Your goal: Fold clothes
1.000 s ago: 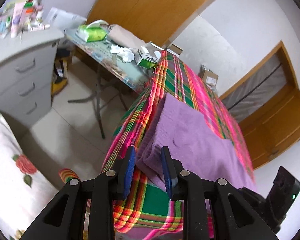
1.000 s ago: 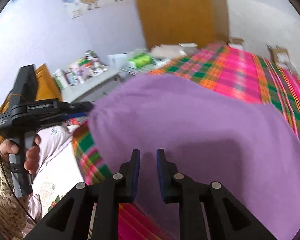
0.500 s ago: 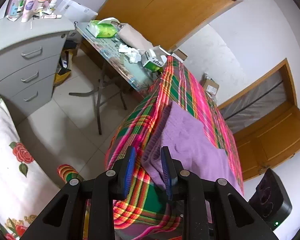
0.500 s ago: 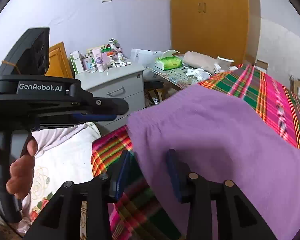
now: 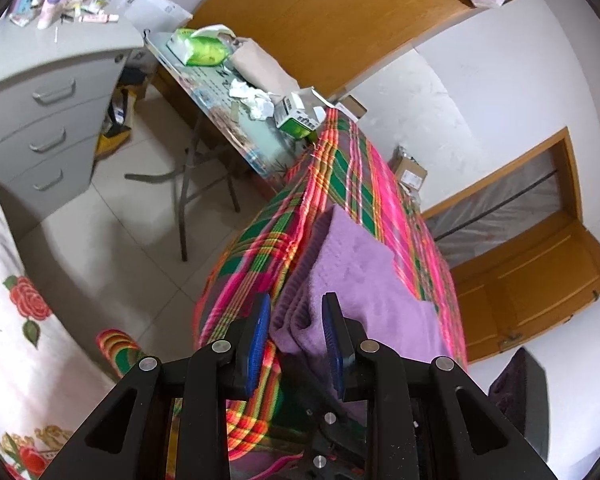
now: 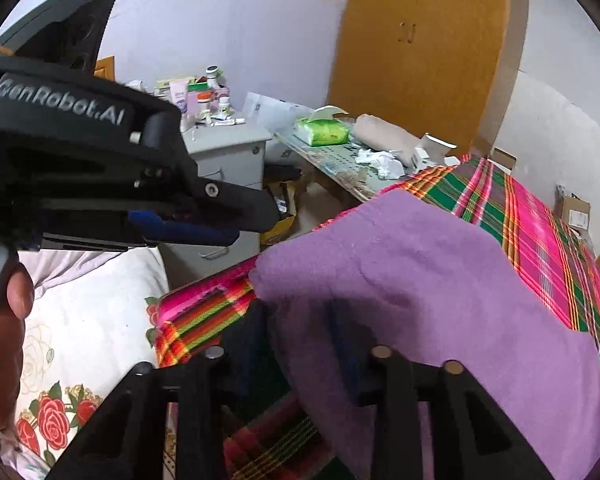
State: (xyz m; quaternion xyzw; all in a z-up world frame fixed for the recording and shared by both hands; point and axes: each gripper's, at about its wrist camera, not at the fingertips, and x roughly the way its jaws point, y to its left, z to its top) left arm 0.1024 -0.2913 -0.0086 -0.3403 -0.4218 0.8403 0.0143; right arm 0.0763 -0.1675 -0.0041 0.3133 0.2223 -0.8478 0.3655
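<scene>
A purple garment (image 5: 360, 280) lies folded on a table covered with a pink and green plaid cloth (image 5: 352, 168), its thick folded edge at the near corner. In the left wrist view my left gripper (image 5: 296, 320) is open, and that bunched edge shows between its blue pads. The right wrist view shows the left gripper (image 6: 260, 216) up and to the left, apart from the purple garment (image 6: 420, 280). My right gripper (image 6: 296, 332) is open low over the garment's near edge, its fingers in shadow against the cloth. The plaid cloth (image 6: 520, 208) stretches away to the right.
A grey drawer cabinet (image 5: 40, 120) topped with bottles stands on the left. A folding table (image 5: 228, 120) carries a green tissue pack (image 5: 200, 48) and boxes. Rose-patterned bedding (image 5: 20, 340) lies near left. A hand (image 6: 4, 320) holds the left gripper. Wooden wardrobe doors stand behind.
The right gripper's fingers spread apart and let the purple garment settle on the table. Both grippers have drawn back toward the near corner, and the left gripper now stands clear of the cloth.
</scene>
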